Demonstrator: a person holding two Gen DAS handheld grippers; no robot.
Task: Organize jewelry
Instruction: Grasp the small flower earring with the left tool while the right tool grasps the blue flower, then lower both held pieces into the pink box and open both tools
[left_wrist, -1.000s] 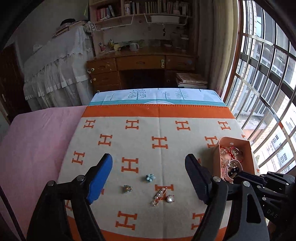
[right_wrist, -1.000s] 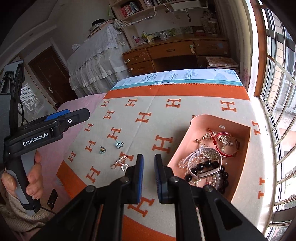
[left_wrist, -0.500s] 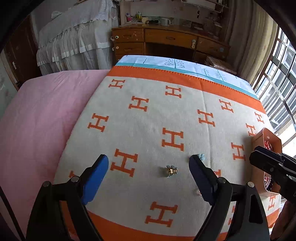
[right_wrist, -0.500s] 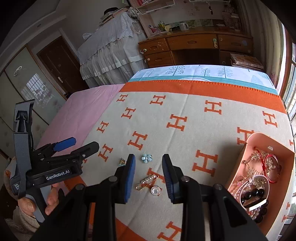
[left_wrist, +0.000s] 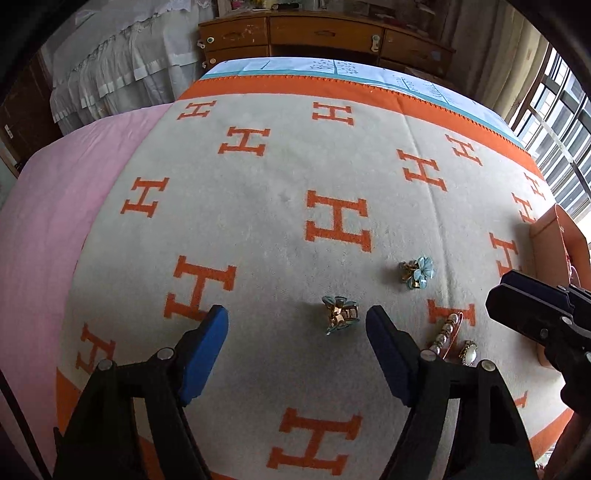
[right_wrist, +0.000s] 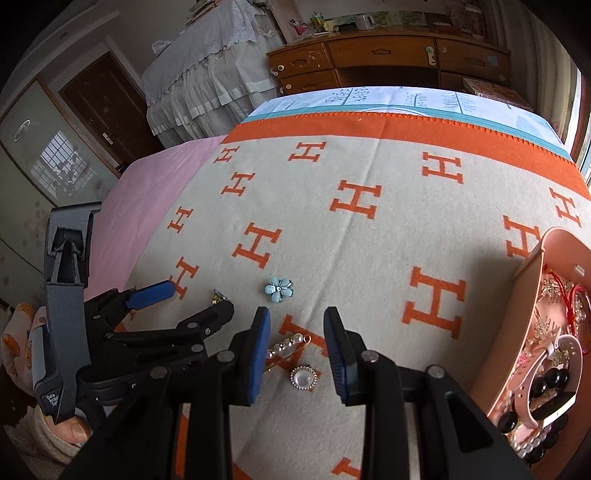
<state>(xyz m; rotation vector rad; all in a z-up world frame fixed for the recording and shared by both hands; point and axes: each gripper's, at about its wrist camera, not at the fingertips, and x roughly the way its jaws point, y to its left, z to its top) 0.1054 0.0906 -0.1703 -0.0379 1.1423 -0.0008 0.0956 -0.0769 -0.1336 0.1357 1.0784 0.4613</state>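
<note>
Hovering tools: both grippers hang low over the blanket (left_wrist: 280, 206), neither one holding anything.
Left gripper (left_wrist: 297, 325): jaws wide apart, lined up on the small gold-and-teal claw clip (left_wrist: 340, 314), which sits just ahead, a bit toward the right-hand pad.
Right gripper (right_wrist: 297, 323): jaws partly apart, with the pearl bar pin (right_wrist: 286, 345) and the round pearl brooch (right_wrist: 303, 377) lying between and just below the pads.
Other loose piece: blue flower clip (right_wrist: 279, 289), a little farther out on the blanket, touching nothing.
Destination: pink tray (right_wrist: 526, 269) off to the right, already crowded with bracelets and beads.
Risk 1: the claw clip is tiny and off-centre, so closing as-is could flick it sideways instead of pinching it.
Risk 2: the blanket is soft, so pads pressed too low might grab fabric and drag the neighbours along.
Risk 3: the two grippers are close together, so they could bump if both go in at once.
Risk 4: pin and brooch lie so near each other that one grab might catch both, or knock the brooch away.
</note>
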